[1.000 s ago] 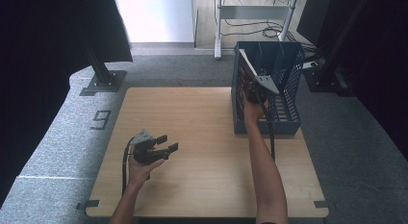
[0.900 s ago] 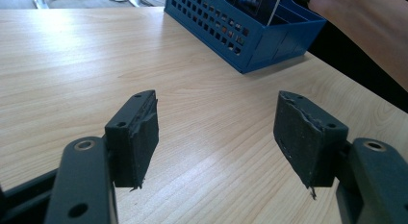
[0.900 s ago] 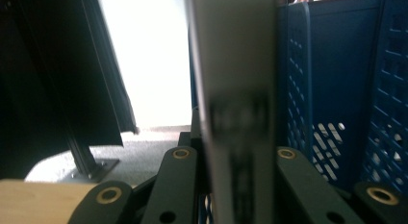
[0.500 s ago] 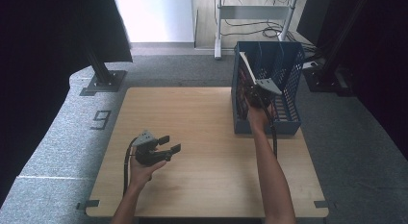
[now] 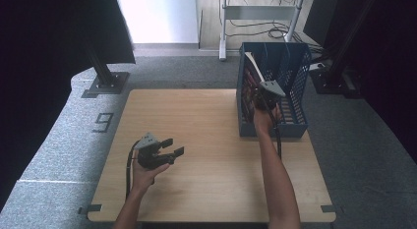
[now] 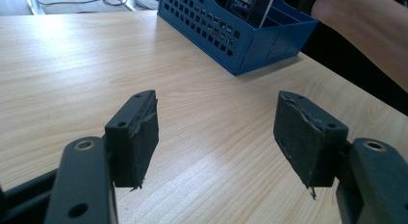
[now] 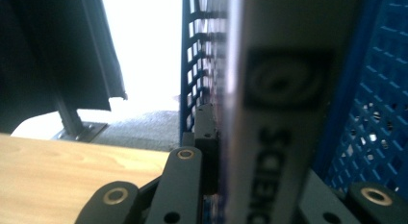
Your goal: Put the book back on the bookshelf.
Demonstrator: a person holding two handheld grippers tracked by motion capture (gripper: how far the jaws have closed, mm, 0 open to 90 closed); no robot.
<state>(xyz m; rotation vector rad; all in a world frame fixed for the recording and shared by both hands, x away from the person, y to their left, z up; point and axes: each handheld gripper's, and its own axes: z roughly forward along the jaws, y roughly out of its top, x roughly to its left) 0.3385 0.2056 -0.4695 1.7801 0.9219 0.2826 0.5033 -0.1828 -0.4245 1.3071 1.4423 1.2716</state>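
Book (image 5: pixel 253 79) in the clamp of the right gripper (image 5: pixel 260 94) stands nearly upright in the blue perforated crate (image 5: pixel 295 126), which sits on the far right part of the wooden table (image 5: pixel 211 121). In the right gripper view, the jaws press both faces of the book (image 7: pixel 284 118), whose spine runs up the middle of the frame with blurred lettering on it, and the crate's mesh wall (image 7: pixel 370 137) shows to either side. The person's right forearm (image 5: pixel 275 175) stretches across the table to the crate. Well apart, near the table's front left, the left gripper (image 5: pixel 169 148) rests in the person's left hand (image 5: pixel 145 172) with its jaws spread wide and nothing between them. In the left gripper view, bare wood lies between the two pads (image 6: pixel 137 137) and the crate (image 6: pixel 240 36) stands beyond.
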